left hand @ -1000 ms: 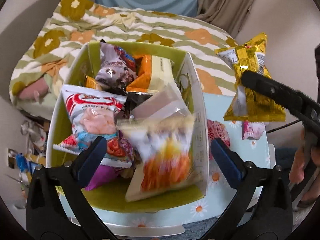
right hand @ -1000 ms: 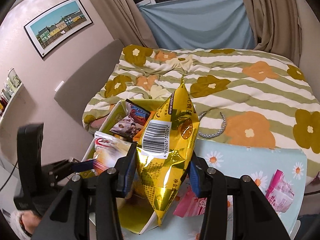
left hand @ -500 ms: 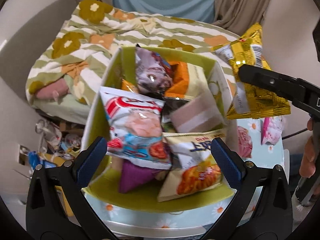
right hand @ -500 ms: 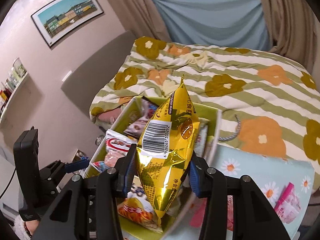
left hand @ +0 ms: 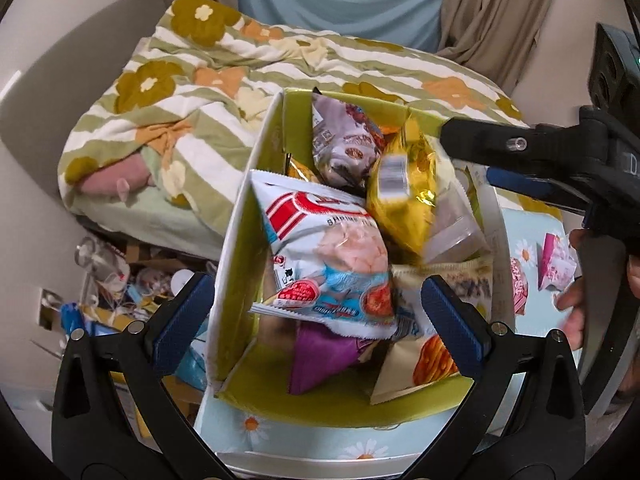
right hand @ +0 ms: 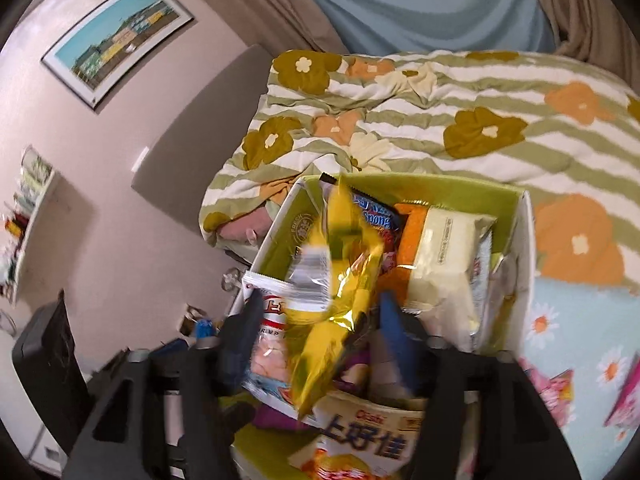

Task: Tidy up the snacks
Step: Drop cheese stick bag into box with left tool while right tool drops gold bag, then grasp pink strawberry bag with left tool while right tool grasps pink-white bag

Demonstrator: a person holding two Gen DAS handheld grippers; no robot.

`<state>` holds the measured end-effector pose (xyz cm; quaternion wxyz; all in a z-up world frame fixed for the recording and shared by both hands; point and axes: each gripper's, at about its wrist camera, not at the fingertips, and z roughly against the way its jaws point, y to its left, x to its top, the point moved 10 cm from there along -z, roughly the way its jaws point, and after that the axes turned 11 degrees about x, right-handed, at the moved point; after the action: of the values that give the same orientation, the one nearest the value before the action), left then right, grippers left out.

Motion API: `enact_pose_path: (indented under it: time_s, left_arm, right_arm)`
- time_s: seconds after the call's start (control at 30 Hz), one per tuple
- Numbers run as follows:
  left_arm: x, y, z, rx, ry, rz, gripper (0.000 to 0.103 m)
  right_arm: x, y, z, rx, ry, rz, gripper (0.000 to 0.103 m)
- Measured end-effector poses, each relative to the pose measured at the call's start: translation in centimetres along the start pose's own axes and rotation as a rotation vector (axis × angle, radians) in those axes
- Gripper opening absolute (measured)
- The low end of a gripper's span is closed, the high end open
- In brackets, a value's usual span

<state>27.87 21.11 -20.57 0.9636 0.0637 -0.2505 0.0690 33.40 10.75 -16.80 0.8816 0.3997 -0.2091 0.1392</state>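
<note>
One yellow snack bag dropping into the green box, on the packets inside | right claw opening, pads clear, to let it fall | left claw spread, empty, over box's near-left wall | pink packets wait on table, right.

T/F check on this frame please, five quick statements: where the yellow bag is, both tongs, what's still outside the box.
1. The yellow foil bag is over the green-lined box, above the other snacks. True.
2. The right tongs are clamped tight on the yellow bag. False: their jaws are opening and stand wide, and the blurred bag between them looks released.
3. The left tongs hold the shrimp-flavour bag. False: they are open and grip nothing; the bag lies in the box.
4. Pink packets lie outside the box on the daisy-print cloth. True.
5. The box is empty apart from the yellow bag. False: several other snack bags fill it.
</note>
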Motion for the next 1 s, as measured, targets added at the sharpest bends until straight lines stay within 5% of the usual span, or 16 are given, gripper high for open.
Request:
enact_pose_path:
  time_s: [0.03,0.33,0.6,1.0]
  left_arm:
    - [-0.2,0.1,-0.1,-0.003,0.001,-0.002,0.103]
    - [-1.0,0.2,0.5,-0.046,-0.007,-0.031,0.103]
    - [0.2,-1.2,4.1,-0.060,-0.077,-0.058,0.103]
    - [0.5,-10.7,8.5,-0.084,-0.143,-0.068,0.103]
  right_arm:
    - [-0.1,-0.1,0.2,-0.014,-0.020,-0.001,0.103]
    - [-0.7,-0.3,3.6,-0.163,-0.111,0.081,0.103]
    - [-1.1,1.7,8.2,-0.209,-0.183,0.139,0.103]
    - [-2.4,-1.8,20.5,-0.304,-0.286,0.167,0.103]
